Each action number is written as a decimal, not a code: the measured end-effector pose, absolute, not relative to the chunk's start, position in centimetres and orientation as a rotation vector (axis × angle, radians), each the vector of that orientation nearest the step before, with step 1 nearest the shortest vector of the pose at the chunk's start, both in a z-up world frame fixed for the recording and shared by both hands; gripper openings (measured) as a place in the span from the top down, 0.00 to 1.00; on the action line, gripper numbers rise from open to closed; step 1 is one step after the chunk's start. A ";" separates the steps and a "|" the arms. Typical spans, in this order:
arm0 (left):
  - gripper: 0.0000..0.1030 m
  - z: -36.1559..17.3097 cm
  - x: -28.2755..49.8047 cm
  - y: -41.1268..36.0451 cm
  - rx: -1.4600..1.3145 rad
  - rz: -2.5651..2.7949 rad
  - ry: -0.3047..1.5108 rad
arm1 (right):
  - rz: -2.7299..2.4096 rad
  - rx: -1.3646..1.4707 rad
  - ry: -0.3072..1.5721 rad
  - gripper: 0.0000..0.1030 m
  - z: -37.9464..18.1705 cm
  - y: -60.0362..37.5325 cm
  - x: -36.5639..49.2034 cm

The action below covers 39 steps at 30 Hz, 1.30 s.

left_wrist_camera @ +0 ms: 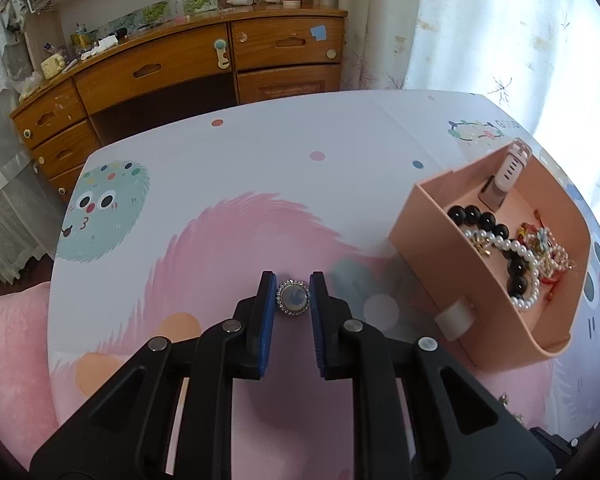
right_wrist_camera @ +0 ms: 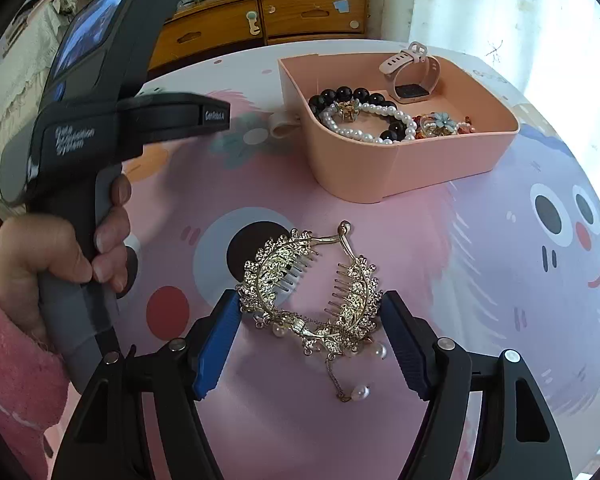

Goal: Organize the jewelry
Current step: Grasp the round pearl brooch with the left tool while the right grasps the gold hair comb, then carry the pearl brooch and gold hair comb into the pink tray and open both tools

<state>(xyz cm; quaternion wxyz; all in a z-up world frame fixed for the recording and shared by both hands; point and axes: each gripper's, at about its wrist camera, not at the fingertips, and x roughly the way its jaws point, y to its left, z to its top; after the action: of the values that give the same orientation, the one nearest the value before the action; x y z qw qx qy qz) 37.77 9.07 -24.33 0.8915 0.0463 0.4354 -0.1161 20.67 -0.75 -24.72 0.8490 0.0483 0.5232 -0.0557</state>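
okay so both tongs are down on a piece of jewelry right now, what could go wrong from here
1. The left tongs pinch the small round brooch only by its rim; it could pop out on the lift.
2. The gold hair comb between the right tongs trails a pearl chain that may snag or swing.
3. The pink box already holds tangled beads; dropped pieces could catch there.

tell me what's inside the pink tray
Inside the pink tray: a watch, black bead bracelet, pearl strand and a tangle of gold and red pieces. Anything beneath them is covered.
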 end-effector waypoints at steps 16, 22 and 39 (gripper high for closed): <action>0.86 -19.7 31.4 8.2 0.041 -0.164 0.915 | -0.055 0.122 1.153 0.31 -23.2 -8.1 17.4; 0.86 -16.2 29.1 5.7 0.011 -0.116 0.884 | -0.038 0.077 1.118 0.31 -21.3 -13.0 16.4; 0.86 -9.5 26.4 -4.3 -0.012 -0.119 0.804 | -0.052 0.026 0.943 0.31 -11.6 -27.3 20.3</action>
<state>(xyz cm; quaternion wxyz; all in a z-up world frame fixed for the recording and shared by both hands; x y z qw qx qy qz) 26.37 -4.35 -9.48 0.9185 -0.0057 0.3912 -0.0579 20.30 -27.32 -11.56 0.8905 0.0126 0.4542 -0.0252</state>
